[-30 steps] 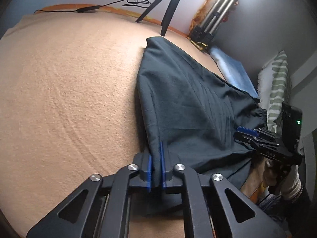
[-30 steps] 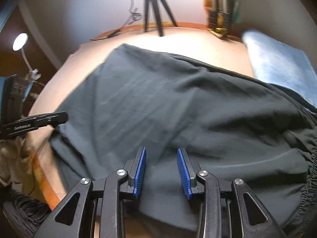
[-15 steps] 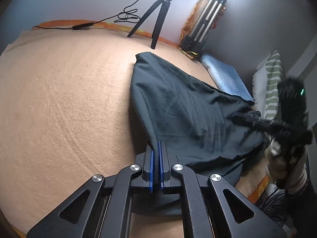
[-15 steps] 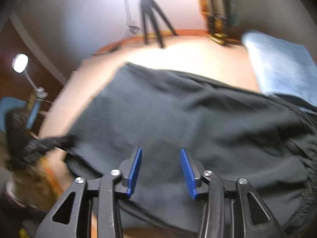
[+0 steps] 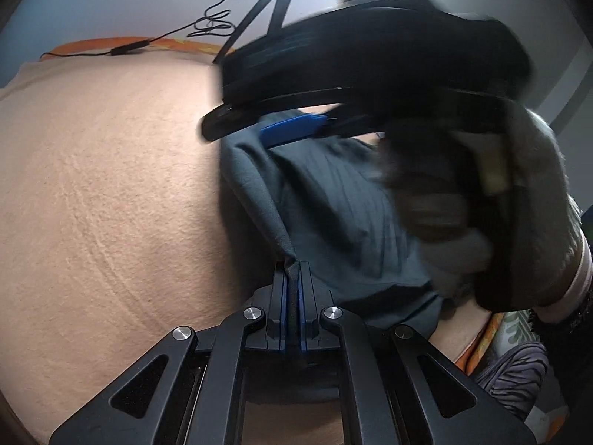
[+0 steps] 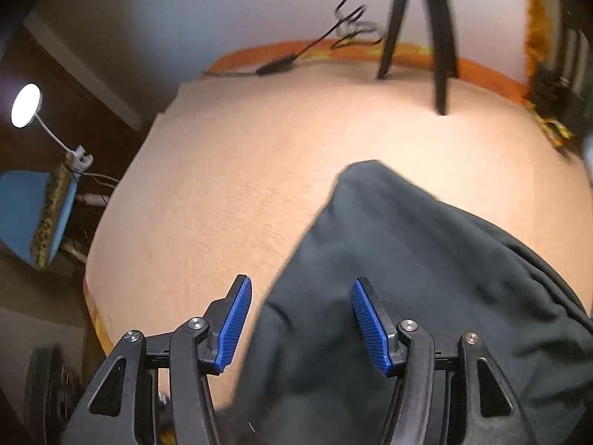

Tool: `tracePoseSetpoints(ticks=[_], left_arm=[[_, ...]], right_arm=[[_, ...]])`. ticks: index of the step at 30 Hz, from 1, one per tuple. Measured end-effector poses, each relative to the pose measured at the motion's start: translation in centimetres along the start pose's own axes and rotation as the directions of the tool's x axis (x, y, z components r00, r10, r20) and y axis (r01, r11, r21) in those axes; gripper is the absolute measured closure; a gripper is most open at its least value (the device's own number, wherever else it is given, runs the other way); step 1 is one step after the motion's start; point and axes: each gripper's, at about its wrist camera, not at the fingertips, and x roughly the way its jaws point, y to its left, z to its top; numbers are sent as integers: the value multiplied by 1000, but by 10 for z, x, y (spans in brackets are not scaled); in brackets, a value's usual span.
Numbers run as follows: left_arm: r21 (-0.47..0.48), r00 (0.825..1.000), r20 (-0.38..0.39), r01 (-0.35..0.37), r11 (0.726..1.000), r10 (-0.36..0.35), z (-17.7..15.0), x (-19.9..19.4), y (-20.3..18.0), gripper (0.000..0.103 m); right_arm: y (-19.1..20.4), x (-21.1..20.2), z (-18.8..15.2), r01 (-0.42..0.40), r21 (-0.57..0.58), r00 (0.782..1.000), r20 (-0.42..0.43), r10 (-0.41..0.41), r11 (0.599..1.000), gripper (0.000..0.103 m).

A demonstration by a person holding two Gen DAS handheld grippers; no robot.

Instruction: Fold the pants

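Observation:
Dark grey pants (image 5: 333, 215) lie on a peach blanket (image 5: 103, 185). My left gripper (image 5: 292, 278) is shut on a pinched fold at the pants' near edge. My right gripper (image 6: 301, 319) is open, hovering just above the pants' (image 6: 407, 267) left edge, one pad over blanket and one over cloth. In the left wrist view the right gripper (image 5: 292, 131) shows blurred, reaching across above the pants' far part, with a gloved hand (image 5: 519, 222) behind it hiding much of the cloth.
A black tripod (image 6: 418, 29) stands on the blanket's far side with a cable (image 6: 296, 55) beside it. A folded tripod (image 6: 567, 74) lies at far right. A lamp (image 6: 26, 105) and blue chair (image 6: 26, 215) are off the bed's left.
My right gripper has swung left across the pants to their left edge, staying open. It now fills the left wrist view's upper right. My left gripper keeps its hold.

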Motion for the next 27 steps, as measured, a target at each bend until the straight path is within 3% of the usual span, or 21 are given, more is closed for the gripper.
tracePoseSetpoints(ticks=[7, 9, 13, 14, 19, 22, 25, 27], left_arm=[[26, 998, 25, -54, 998, 54, 0, -8, 2, 100], [21, 997, 32, -78, 997, 77, 0, -10, 4, 94], [-2, 986, 36, -166, 986, 166, 0, -10, 10, 58], [-7, 982, 28, -185, 983, 185, 1, -7, 11, 57], [-38, 981, -19, -194, 980, 193, 2, 11, 19, 57], [-70, 987, -19, -162, 984, 161, 6, 15, 21, 60], [-40, 990, -11, -142, 989, 142, 8, 16, 13, 90], [-12, 990, 5, -141, 990, 141, 8, 15, 4, 93]], right_arm=[[11, 34, 7, 143, -37, 987, -68, -145, 989, 47], [16, 36, 6, 168, -61, 984, -54, -171, 984, 48], [14, 34, 5, 205, -67, 978, -34, -207, 976, 67], [12, 33, 3, 204, -62, 978, -29, -206, 977, 72], [-9, 23, 0, 147, 2, 989, 0, -147, 989, 94], [-17, 13, -7, 95, 42, 995, 35, -96, 995, 99], [-28, 0, -12, 34, 88, 996, 76, -40, 996, 101], [-36, -11, -17, -7, 118, 995, 104, -5, 993, 101]])
